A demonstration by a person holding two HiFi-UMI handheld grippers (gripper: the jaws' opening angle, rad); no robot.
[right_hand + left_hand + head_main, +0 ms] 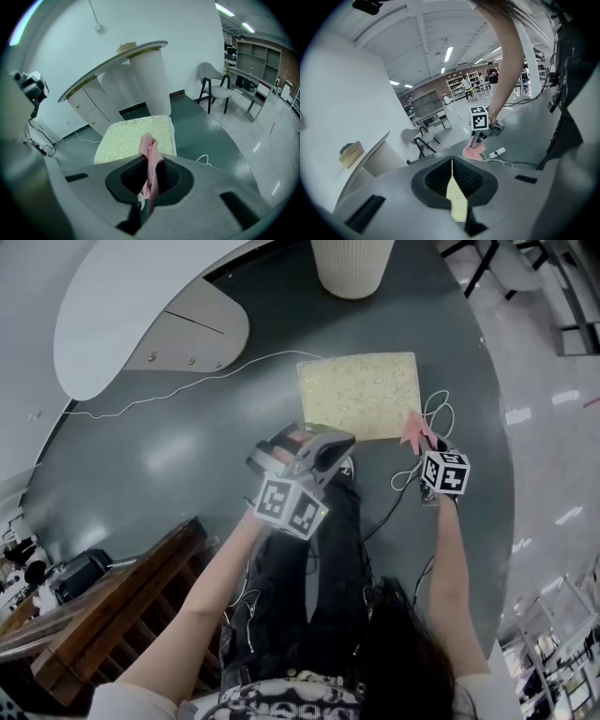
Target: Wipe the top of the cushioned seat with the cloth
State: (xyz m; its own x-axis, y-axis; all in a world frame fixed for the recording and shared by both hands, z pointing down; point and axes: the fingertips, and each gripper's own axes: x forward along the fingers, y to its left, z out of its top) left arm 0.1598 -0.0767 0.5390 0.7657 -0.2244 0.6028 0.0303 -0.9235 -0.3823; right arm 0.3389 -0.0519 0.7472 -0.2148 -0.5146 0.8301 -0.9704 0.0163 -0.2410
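Note:
The cushioned seat is a pale yellow square block on the dark floor ahead of me. My right gripper hovers at its near right corner, shut on a pink cloth that sticks up between the jaws. In the right gripper view the cloth hangs from the right gripper just short of the seat. My left gripper is held at the seat's near left corner, shut and holding nothing. Through the left gripper a sliver of seat shows.
A white ribbed pedestal stands just beyond the seat, under a curved white counter. A white cable trails left and a coiled cord lies right of the seat. A wooden rack sits near left. A chair stands farther off.

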